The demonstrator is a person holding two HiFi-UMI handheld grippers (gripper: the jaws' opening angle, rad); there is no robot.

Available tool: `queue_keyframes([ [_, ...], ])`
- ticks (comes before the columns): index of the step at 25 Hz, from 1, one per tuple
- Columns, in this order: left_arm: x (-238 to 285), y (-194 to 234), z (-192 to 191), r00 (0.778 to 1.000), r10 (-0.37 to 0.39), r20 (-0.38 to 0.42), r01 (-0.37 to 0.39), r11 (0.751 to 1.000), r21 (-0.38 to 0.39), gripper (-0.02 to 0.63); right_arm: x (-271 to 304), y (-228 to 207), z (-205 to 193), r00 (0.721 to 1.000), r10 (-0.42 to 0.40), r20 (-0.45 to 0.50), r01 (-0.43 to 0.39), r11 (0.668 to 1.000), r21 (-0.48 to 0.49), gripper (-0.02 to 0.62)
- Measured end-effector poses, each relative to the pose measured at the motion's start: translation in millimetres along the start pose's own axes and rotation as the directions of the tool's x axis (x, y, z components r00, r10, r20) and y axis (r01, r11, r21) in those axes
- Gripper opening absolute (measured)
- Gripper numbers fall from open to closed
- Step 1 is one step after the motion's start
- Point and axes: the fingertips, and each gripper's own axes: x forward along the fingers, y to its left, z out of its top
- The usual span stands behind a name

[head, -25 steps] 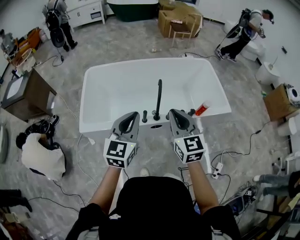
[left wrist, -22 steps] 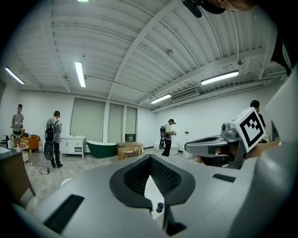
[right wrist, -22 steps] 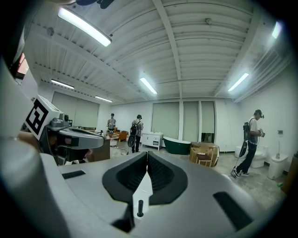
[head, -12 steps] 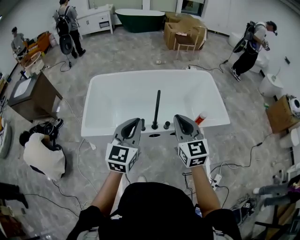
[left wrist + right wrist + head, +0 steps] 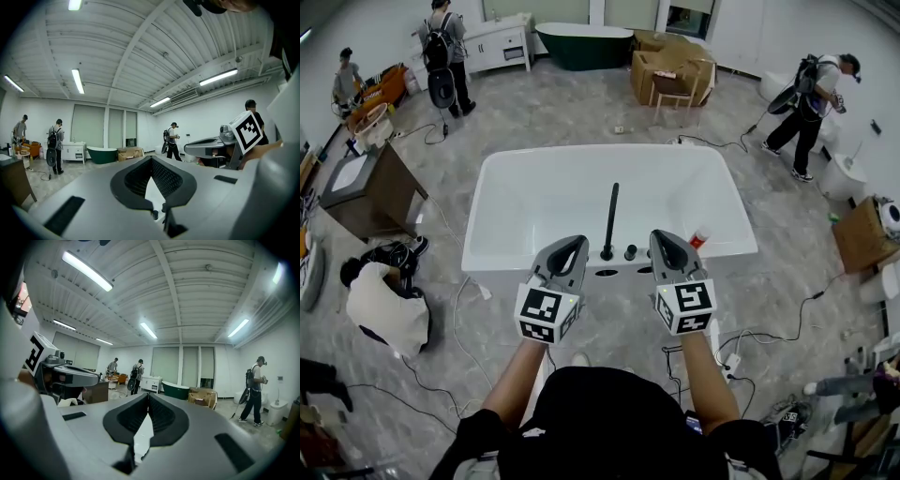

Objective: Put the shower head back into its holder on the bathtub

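Observation:
The white bathtub (image 5: 534, 187) lies straight ahead of me in the head view. On its near rim stand a tall black spout (image 5: 610, 220) and two black knobs (image 5: 630, 251), with dark holes (image 5: 607, 273) in the rim in front of them. A red-and-white object (image 5: 698, 238) rests at the rim's right end. I cannot make out a shower head for certain. My left gripper (image 5: 572, 243) (image 5: 151, 158) and right gripper (image 5: 661, 235) (image 5: 148, 394) hover side by side over the near rim, level, both shut and empty.
A brown cabinet (image 5: 361, 192) and a white bundle (image 5: 384, 309) sit left of the tub. Cables and a power strip (image 5: 734, 339) trail on the floor at right. People stand at the far left (image 5: 445, 52) and far right (image 5: 820, 89). Cardboard boxes (image 5: 670, 56) and a green tub (image 5: 581, 37) are behind.
Both grippers have drawn back from the spout and knobs toward me and risen a little. The tub now sits farther off in view. Both stay shut.

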Motion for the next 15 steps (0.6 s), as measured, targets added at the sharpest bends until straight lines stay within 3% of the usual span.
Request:
queue_keyframes([
  [15, -14, 6, -2, 1.000, 0.028, 0.006, -0.028, 1.000, -0.003, 0.014, -5, 14, -5, 1.000, 0.001, 0.017, -0.001, 1.000, 0.017, 0.021],
])
